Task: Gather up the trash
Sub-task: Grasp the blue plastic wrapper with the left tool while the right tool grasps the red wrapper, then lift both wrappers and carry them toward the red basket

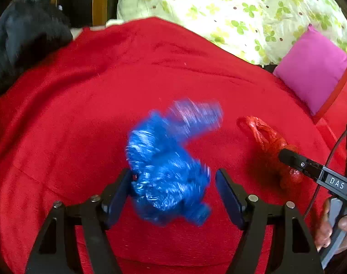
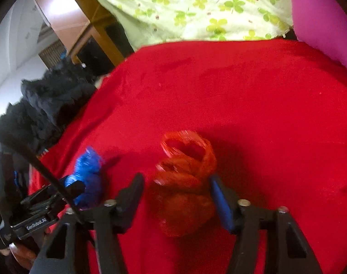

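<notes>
A crumpled blue plastic bag (image 1: 168, 162) lies on the red blanket (image 1: 82, 105), blurred. My left gripper (image 1: 173, 182) is open with its jaws on either side of the bag; the left pad touches it. A crumpled red plastic bag (image 2: 184, 182) lies to the right on the blanket (image 2: 264, 102). My right gripper (image 2: 176, 190) is open around the red bag, its right pad against it. The red bag also shows in the left wrist view (image 1: 271, 146), and the blue bag in the right wrist view (image 2: 88, 175).
A pink cushion (image 1: 310, 70) sits at the right edge of the blanket. A green clover-print quilt (image 1: 219, 9) lies behind. Dark clothing (image 1: 20, 41) is piled at the left. A wooden chair frame (image 1: 100, 0) stands at the back left.
</notes>
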